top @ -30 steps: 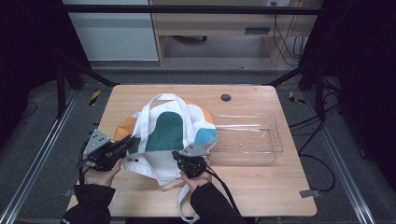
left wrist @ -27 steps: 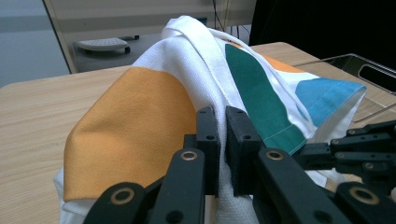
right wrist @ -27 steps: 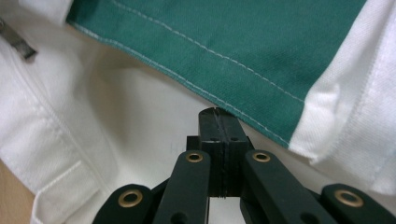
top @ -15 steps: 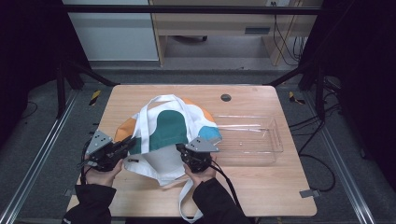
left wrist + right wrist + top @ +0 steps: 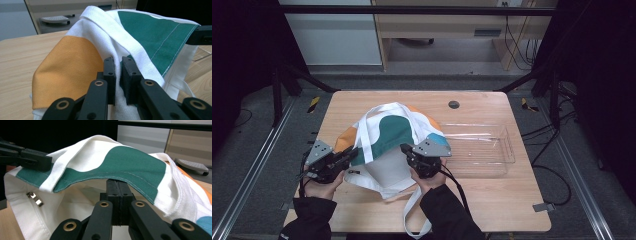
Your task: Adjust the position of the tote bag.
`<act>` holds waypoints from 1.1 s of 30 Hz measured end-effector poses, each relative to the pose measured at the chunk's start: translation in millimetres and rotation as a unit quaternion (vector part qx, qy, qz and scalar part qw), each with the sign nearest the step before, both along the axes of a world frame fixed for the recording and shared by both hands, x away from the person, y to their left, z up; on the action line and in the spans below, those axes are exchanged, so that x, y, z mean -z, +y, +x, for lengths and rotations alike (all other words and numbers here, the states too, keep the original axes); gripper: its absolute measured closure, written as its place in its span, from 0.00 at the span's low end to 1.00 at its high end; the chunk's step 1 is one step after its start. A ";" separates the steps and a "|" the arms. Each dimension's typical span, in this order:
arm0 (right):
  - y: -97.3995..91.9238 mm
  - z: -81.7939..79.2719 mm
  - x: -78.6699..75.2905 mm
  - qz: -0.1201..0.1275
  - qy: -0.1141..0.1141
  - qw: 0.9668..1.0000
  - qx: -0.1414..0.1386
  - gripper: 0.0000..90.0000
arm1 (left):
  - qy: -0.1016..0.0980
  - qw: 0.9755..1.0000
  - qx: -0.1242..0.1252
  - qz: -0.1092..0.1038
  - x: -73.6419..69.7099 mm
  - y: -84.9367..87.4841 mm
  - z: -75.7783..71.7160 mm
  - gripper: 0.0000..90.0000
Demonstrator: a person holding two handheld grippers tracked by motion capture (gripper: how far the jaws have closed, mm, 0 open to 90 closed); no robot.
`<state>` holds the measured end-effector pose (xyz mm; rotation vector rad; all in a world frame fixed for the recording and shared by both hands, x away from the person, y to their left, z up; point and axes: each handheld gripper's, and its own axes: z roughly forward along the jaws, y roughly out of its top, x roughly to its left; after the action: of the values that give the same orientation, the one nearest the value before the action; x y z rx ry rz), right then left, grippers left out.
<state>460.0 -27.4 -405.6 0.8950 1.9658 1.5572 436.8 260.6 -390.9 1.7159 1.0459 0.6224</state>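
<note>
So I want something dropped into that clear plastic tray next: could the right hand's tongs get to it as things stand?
Probably not yet: the right tongs are clamped on the white, green and orange tote bag's rim. The clear plastic tray lies just beside them, nothing between.

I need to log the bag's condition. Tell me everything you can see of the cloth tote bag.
The white canvas tote bag with teal and orange patches lies on the wooden table, mouth toward the person, beside a clear plastic tray. Its woven white straps loop over the top; one trails off the near edge. The left gripper pinches its left rim, jaws just easing; the right gripper clamps the green-edged upper rim, lifting the mouth open. A metal clasp shows inside.
</note>
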 end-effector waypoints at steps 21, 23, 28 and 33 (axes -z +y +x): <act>0.9 2.4 -6.6 -0.001 -0.001 1.000 -0.004 1.00 | -0.037 0.999 -0.002 0.004 -13.5 -0.5 -6.3 0.63; 1.4 2.4 -6.2 -0.003 -0.001 1.000 -0.004 1.00 | -0.043 0.999 -0.002 0.007 -17.2 -1.8 -8.2 0.62; -0.3 2.2 -7.6 -0.001 -0.001 1.000 -0.002 1.00 | -0.049 0.999 0.013 0.016 -29.8 -10.0 -12.8 0.55; -0.4 2.9 -7.3 -0.001 0.001 1.000 -0.003 1.00 | -0.044 0.998 0.027 0.036 -33.1 -17.5 -11.3 0.50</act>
<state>462.9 -27.7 -398.3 0.8912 1.9713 1.5581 425.5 243.1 -357.9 1.7574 0.9238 0.7022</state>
